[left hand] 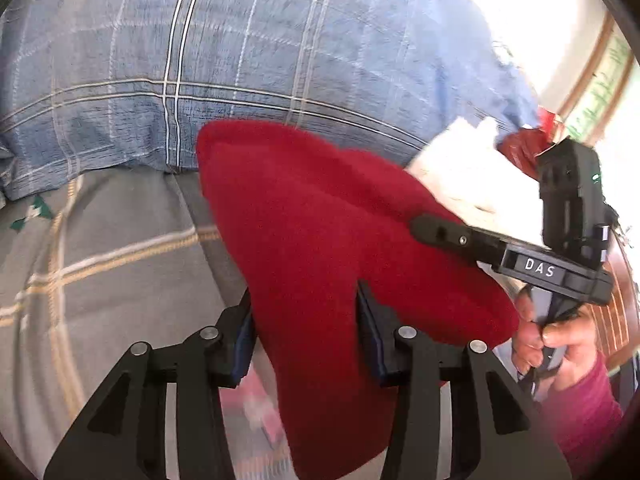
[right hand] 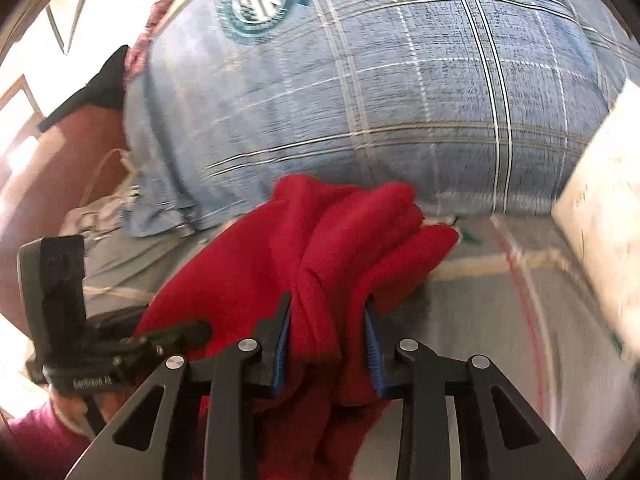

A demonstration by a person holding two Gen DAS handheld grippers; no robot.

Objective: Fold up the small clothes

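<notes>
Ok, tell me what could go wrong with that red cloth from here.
Both grippers, left and right, pinch bunched folds of the red cloth, so the edges may not line up when it is laid down. It hangs close to the blue checked pillow and might drag against it.

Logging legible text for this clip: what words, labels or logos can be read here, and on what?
"DAS": white letters on the right gripper body, left wrist view.
Round badge on the blue plaid pillow: large letter, probably "N"; ring text blurred.
Small print on the left gripper body, right wrist view: too blurred to read.
</notes>
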